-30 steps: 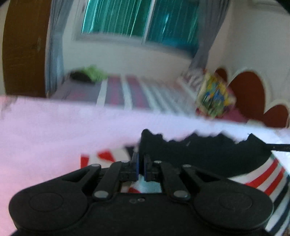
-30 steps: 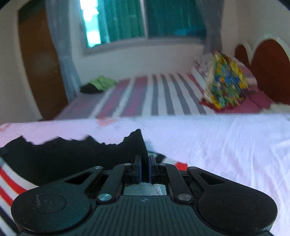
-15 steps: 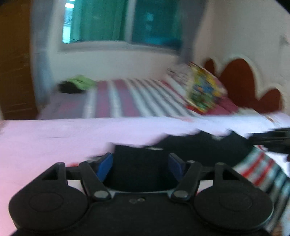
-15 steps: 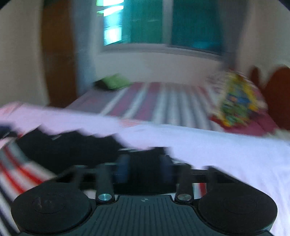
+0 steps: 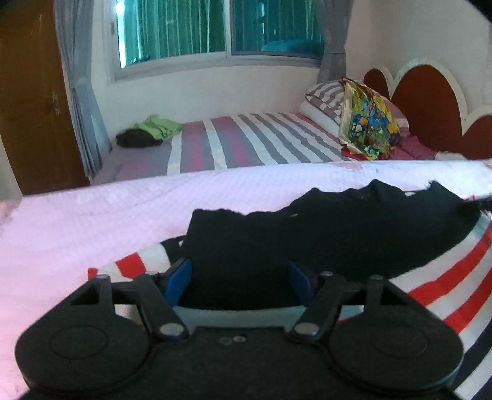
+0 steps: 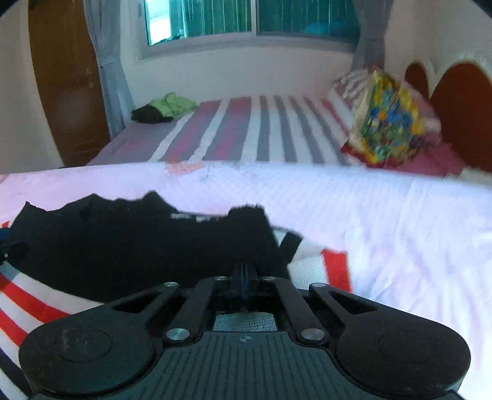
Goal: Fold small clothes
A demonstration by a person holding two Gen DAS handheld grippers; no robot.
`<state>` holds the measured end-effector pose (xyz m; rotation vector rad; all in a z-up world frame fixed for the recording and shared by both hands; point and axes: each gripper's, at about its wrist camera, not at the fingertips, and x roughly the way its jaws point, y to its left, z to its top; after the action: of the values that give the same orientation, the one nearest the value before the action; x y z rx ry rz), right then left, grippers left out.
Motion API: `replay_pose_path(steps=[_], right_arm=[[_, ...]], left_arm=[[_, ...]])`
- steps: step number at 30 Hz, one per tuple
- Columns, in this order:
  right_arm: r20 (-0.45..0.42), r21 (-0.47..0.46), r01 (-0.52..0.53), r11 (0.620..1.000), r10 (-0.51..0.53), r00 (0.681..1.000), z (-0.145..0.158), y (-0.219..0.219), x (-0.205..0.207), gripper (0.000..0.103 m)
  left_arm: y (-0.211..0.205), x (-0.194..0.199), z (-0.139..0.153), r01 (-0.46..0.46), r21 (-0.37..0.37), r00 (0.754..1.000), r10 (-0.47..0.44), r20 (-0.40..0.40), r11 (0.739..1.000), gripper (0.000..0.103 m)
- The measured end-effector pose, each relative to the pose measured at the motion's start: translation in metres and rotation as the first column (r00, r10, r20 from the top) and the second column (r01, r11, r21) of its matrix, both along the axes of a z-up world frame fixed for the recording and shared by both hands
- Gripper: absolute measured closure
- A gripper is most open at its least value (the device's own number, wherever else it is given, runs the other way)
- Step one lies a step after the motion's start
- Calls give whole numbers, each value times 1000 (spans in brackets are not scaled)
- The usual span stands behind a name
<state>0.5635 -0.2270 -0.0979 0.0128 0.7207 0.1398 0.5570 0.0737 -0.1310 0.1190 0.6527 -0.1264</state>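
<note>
A small garment lies on the pink-white bed cover (image 5: pixel 92 215). It has a black part (image 5: pixel 307 234) over a red, white and navy striped part (image 5: pixel 446 277). My left gripper (image 5: pixel 240 277) is open, its blue pads (image 5: pixel 180 275) spread on either side of the black cloth's left corner. In the right wrist view the black part (image 6: pixel 138 240) and stripes (image 6: pixel 30 301) show again. My right gripper (image 6: pixel 245 278) has its blue pads pressed together at the black cloth's right corner; whether cloth is pinched between them I cannot tell.
Behind the cover lies a striped bed (image 5: pixel 246 141) with a colourful pillow (image 5: pixel 366 123) and dark red headboard (image 5: pixel 427 101). A green and black clothes heap (image 5: pixel 147 132) sits at its far left. A wooden door (image 5: pixel 27 92) and window (image 5: pixel 215 27) stand behind.
My left gripper opened and let go of the black cloth's corner. My right gripper opened half a second ago and is shut again now. The black cloth now lies flatter on the stripes.
</note>
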Motion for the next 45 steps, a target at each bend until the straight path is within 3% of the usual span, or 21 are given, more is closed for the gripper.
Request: replay_pose_path(steps=[5, 6, 8, 9, 12, 14, 15, 19, 20, 21, 24, 26, 32, 34, 37, 39, 40, 41, 42, 43, 45], right_arm=[[40, 6, -171, 985, 171, 985, 8, 55, -48, 103], [30, 7, -200, 980, 199, 979, 4, 66, -55, 98], [39, 0, -229, 973, 229, 973, -4, 86, -65, 49], [54, 0, -240, 971, 239, 969, -9, 94, -75, 45], [22, 1, -234, 972, 234, 972, -21, 98, -77, 57], [28, -45, -248, 968, 249, 968, -22, 98, -82, 73], [29, -70, -234, 970, 236, 971, -21, 92, -82, 74], [-19, -95, -14, 995, 12, 1000, -18, 25, -84, 75], [-24, -68, 11, 998, -13, 1000, -19, 6, -86, 88], [-28, -37, 11, 999, -12, 1000, -19, -5, -88, 91], [16, -24, 21, 999, -21, 1000, 1, 1, -98, 90], [54, 29, -37, 999, 35, 998, 16, 16, -114, 90], [-57, -33, -163, 986, 161, 985, -7, 86, -145, 90], [-42, -52, -169, 984, 167, 985, -14, 87, -156, 90], [-67, -21, -168, 985, 167, 984, -12, 64, -168, 90], [-11, -1, -109, 994, 109, 994, 0, 39, -177, 88], [15, 12, -68, 998, 68, 998, 7, 25, -181, 67], [34, 22, -25, 999, 25, 999, 11, 10, -182, 36], [50, 32, 18, 999, -20, 999, 13, -3, -184, 32], [36, 50, 43, 998, -45, 998, 16, -14, -180, 32], [-15, 104, 59, 993, -57, 998, 16, -31, -176, 54]], left_arm=[[-35, -54, 23, 82, -28, 994, -79, 80, 996, 35], [-43, -59, 22, 96, -39, 993, -92, 74, 995, 35], [-60, -69, 18, 117, -62, 992, -114, 59, 991, 35], [-68, -73, 15, 124, -56, 991, -121, 57, 991, 37], [-70, -71, -1, 89, -61, 996, -90, -11, 994, 35], [-64, -73, -7, 114, -13, 993, -113, 11, 993, 32], [-58, -75, -5, 95, 8, 995, -95, 22, 995, 32], [-6, -86, -3, -33, 27, 999, 33, 4, 999, 31], [9, -90, -4, -43, -1, 999, 43, 9, 999, 30], [20, -92, -3, -61, -28, 998, 61, 5, 998, 31], [11, -99, 13, -97, -28, 995, 97, 17, 995, 34], [-9, -112, 24, -30, -53, 997, 33, 65, 998, 33], [-78, -132, 11, 132, -18, 991, -131, 13, 991, 33], [-82, -135, -2, 142, 53, 990, -141, -27, 988, 31], [-60, -148, 0, 98, 35, 995, -98, -16, 995, 31], [-46, -154, 6, 57, 36, 998, -57, 13, 998, 33], [-38, -159, 11, 38, 18, 999, -39, 35, 999, 33], [-28, -162, 13, 16, -5, 999, -16, 40, 1000, 33], [-19, -164, 15, -18, -14, 999, 19, 39, 1000, 33], [-12, -166, 15, -37, -14, 999, 38, 37, 999, 33], [-2, -167, 12, -72, -2, 997, 72, 13, 997, 33]])
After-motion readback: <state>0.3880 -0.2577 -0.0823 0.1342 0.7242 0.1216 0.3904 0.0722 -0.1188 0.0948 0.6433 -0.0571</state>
